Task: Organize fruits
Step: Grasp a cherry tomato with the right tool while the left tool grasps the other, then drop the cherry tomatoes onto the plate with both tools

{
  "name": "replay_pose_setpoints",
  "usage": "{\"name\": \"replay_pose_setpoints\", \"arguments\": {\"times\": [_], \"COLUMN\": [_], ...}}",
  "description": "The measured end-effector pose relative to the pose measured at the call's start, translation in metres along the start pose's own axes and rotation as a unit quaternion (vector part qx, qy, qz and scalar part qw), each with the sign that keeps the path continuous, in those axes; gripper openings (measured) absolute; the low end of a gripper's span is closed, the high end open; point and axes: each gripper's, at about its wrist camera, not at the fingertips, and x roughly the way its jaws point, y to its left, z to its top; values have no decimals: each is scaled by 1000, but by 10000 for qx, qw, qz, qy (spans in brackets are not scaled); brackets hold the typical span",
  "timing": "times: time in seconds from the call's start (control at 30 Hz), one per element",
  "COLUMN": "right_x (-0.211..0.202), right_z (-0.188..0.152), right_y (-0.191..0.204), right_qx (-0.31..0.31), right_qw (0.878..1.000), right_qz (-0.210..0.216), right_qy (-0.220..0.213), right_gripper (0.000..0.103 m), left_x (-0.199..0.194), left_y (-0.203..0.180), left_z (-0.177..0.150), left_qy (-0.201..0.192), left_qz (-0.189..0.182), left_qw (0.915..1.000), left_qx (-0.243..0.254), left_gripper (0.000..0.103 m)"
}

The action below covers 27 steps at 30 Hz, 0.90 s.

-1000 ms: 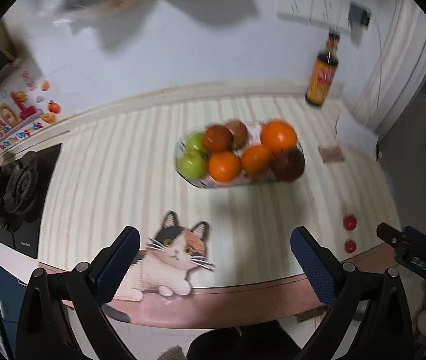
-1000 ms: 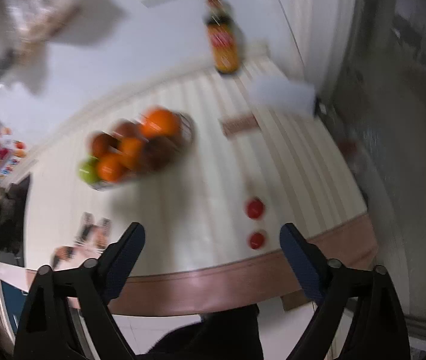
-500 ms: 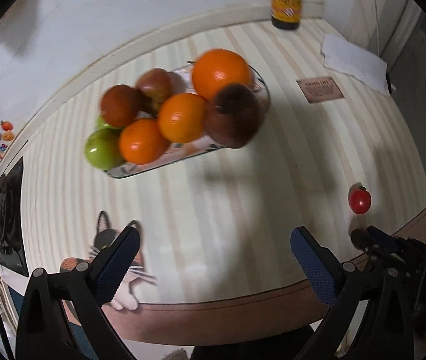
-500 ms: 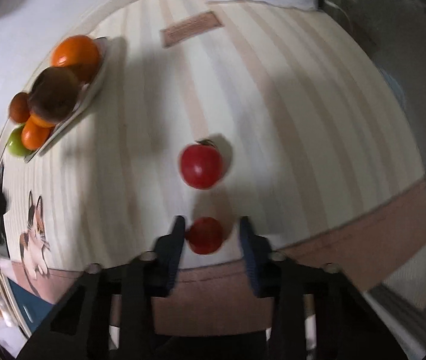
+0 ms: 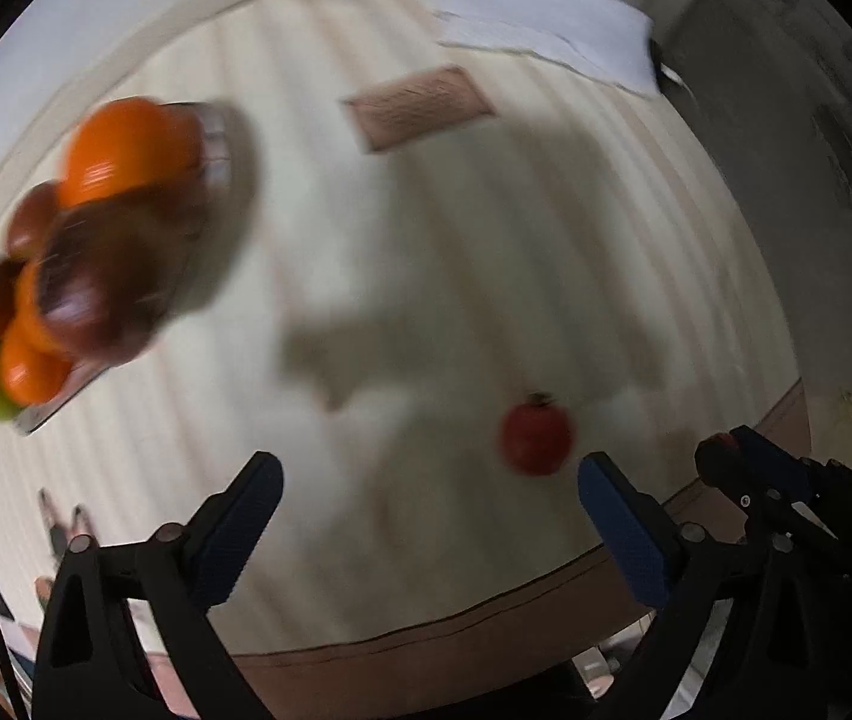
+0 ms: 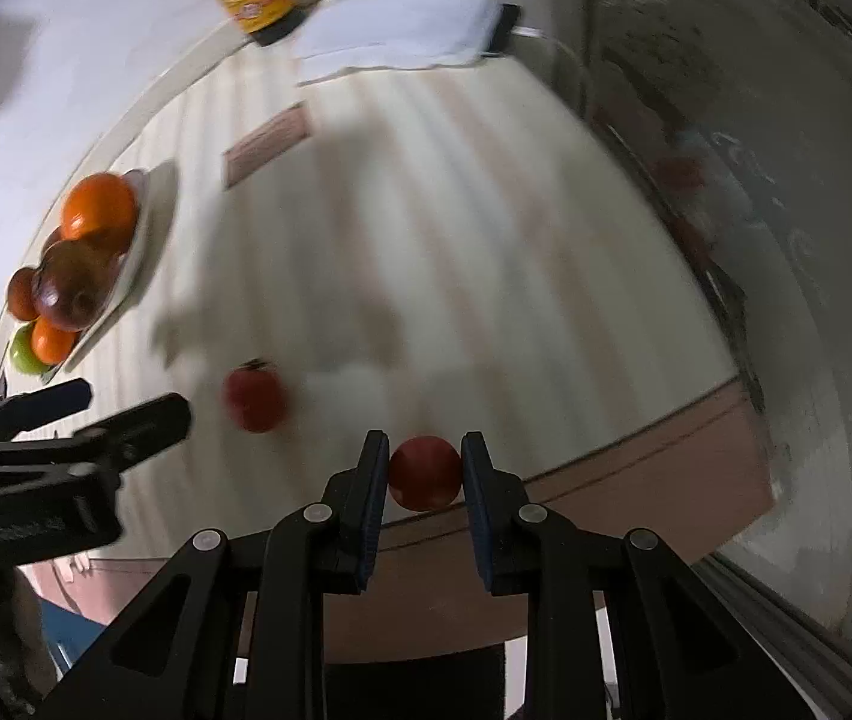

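Striped cream surface [image 6: 486, 228], fruit plate [image 6: 141, 228] off on the far left. Right gripper [image 6: 425, 468] is pinching one small tomato [image 6: 425, 473] near the front edge. The other tomato [image 5: 537, 441] sits just ahead of the left gripper [image 5: 426, 498], nearer its right finger; that gripper's spread wide, so it's the nearer one for this grab.

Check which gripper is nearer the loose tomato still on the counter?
Left. The left gripper hangs open just short of the loose tomato; the right gripper sits beside it, shut on the other tomato.
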Motion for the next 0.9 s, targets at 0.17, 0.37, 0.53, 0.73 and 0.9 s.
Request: {"name": "replay_pose_setpoints", "arguments": {"times": [0.17,0.37,0.53,0.73,0.9], "right_x": [-2,-4,-5,-12,-23], "right_z": [3,5,8,16,26], "right_y": [-20,-25,-21,-5,22], "right_qx": [208,253,208,36,-220], "right_qw": [9998,9997,9998,9999,9992], "right_qz": [-38,-11,-1,59,249], "right_qy": [-28,-47,-58,-127,-207], "right_gripper": [27,27,27,27,27], "left_x": [19,25,21,2,-34], "left_y": [-22,-34,-34,-1,44], "left_z": [11,14,14,9,5], "left_qy": [164,173,137,34,-264], "left_qz": [-85,-120,-234,-370,-551], "left_qw": [9996,9992,9991,9993,9971], "left_qx": [208,345,311,16,-462], "left_gripper": [62,35,28,28,28]}}
